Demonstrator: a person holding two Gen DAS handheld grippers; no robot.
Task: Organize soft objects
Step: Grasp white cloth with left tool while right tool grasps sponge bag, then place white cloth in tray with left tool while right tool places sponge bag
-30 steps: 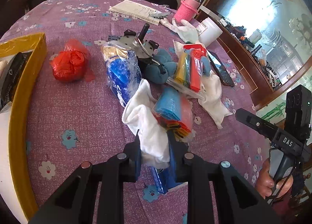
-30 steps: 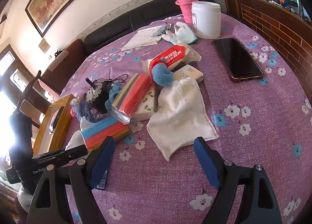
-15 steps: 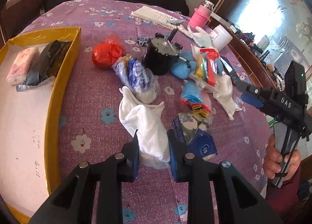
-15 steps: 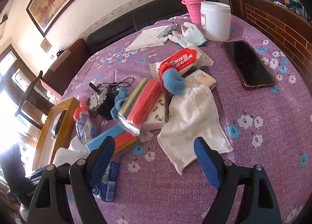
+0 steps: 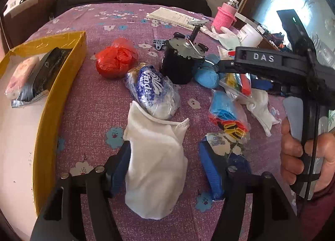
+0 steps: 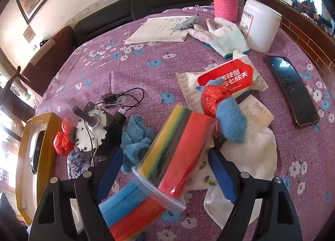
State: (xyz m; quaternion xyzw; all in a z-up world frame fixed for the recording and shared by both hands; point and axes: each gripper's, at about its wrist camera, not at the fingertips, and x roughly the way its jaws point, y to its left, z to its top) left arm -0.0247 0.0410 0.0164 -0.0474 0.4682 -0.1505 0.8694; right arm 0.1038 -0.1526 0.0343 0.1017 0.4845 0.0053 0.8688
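The left gripper [image 5: 165, 169] stands with fingers apart, a white cloth [image 5: 156, 165] lying loose between them on the purple table [image 5: 88, 98]. The right gripper [image 6: 165, 169] is spread wide around a bag of coloured sponges [image 6: 178, 150]. Beyond sit a Vinda pack [image 5: 150, 92], red bag [image 5: 115, 60], black motor [image 5: 180, 62] and, left, a yellow box [image 5: 62, 77].

The surface [image 5: 88, 102] wears a matt purple flowered cloth. The white cloth [image 5: 155, 163] looks soft and nubbly. Beside it, the tissue pack [image 5: 152, 92] has crinkly, glossy plastic wrap. The motor [image 6: 89, 134] shows bare metal; the phone [image 6: 293, 90] is smooth and glossy.
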